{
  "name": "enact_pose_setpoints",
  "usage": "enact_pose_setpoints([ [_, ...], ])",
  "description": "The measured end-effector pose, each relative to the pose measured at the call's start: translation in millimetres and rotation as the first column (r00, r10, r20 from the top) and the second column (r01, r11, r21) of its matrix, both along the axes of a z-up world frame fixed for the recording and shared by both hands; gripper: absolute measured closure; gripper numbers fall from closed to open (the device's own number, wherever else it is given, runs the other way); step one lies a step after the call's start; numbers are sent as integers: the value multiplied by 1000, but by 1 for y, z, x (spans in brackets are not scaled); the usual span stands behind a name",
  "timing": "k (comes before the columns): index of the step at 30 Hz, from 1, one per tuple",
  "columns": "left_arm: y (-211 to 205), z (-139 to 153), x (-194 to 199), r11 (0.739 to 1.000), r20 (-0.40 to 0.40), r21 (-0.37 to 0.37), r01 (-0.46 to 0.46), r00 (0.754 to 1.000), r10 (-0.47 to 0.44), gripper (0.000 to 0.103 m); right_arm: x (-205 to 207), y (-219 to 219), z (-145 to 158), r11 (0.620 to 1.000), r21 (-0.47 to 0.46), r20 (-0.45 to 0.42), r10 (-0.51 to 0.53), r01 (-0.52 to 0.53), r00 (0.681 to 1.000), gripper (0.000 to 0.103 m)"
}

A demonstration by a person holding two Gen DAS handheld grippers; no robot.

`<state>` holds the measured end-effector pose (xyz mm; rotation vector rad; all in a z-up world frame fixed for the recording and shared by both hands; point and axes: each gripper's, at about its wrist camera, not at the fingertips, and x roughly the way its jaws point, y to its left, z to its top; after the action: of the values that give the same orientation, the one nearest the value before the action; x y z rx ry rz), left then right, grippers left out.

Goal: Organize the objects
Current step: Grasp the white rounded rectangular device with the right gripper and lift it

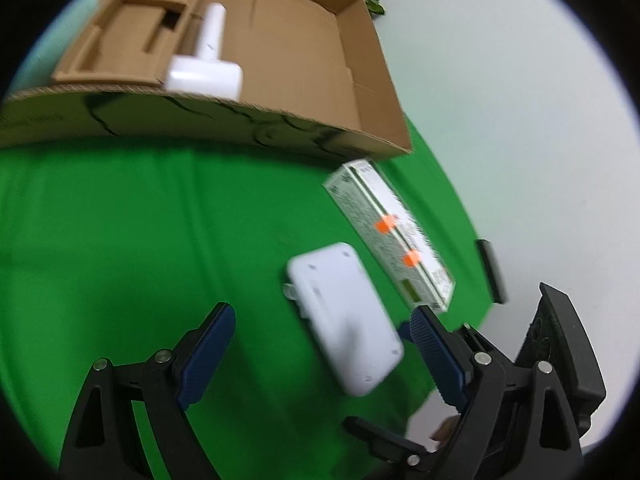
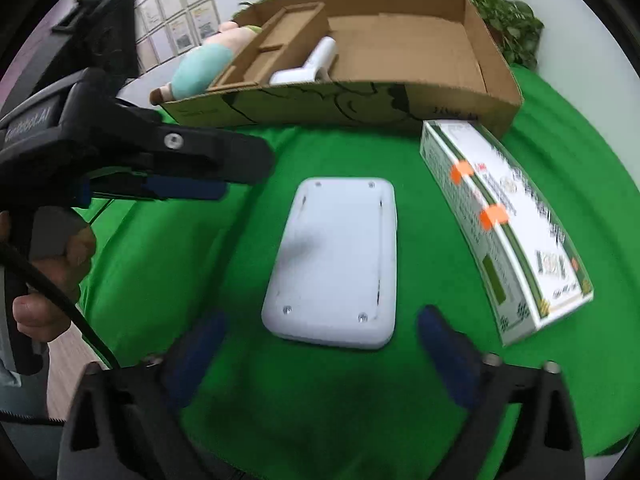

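A flat white plastic case point(image 2: 336, 260) lies on the green cloth point(image 2: 160, 272), also in the left wrist view point(image 1: 344, 316). A long white and green carton with orange stickers point(image 2: 504, 224) lies to its right, also in the left wrist view point(image 1: 392, 232). A white T-shaped tool point(image 2: 308, 68) lies inside the open cardboard box point(image 2: 320, 104), also in the left wrist view point(image 1: 204, 64). My right gripper point(image 2: 322, 332) is open, just short of the case's near end. My left gripper point(image 1: 320, 336) is open beside the case; it shows at the left of the right wrist view point(image 2: 192, 176).
A plush toy point(image 2: 204, 64) lies behind the box's left end. Potted plants point(image 2: 508, 24) stand behind the box. The cardboard box point(image 1: 280, 60) has an inner divider tray at its left. The cloth's edge runs close on the right point(image 1: 460, 208).
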<state>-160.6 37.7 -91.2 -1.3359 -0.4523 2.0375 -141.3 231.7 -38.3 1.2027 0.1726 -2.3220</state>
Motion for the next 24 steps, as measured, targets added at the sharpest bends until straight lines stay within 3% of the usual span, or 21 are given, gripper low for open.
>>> enact_pose_setpoints([
  [5, 8, -19, -8, 995, 96, 95, -3, 995, -6, 18, -4, -2, 6, 999, 30, -54, 16, -15, 998, 5],
  [7, 11, -23, -7, 991, 107, 132, -6, 994, -8, 18, -7, 0, 4, 1000, 16, -41, 17, -16, 999, 15],
  [9, 15, -28, -6, 986, 122, 167, -2, 992, -18, 18, -7, -3, 0, 999, 26, -14, 35, -35, 999, 35],
  [12, 20, -33, -6, 984, 145, 180, 1, 989, -28, 25, -3, -6, -3, 998, 55, -13, 31, -30, 999, 36],
  [18, 25, -36, -1, 986, 135, 164, -1, 991, -22, 40, 6, 1, -1, 999, -40, 34, -13, 14, 999, 36],
  [21, 26, -36, 2, 990, 132, 136, -22, 991, 4, 51, 9, 3, 1, 996, -88, 59, -13, 18, 998, 36],
  [24, 28, -38, 6, 994, 132, 102, -42, 991, 28, 65, 14, 1, 3, 998, -65, 51, -7, 10, 999, 36],
])
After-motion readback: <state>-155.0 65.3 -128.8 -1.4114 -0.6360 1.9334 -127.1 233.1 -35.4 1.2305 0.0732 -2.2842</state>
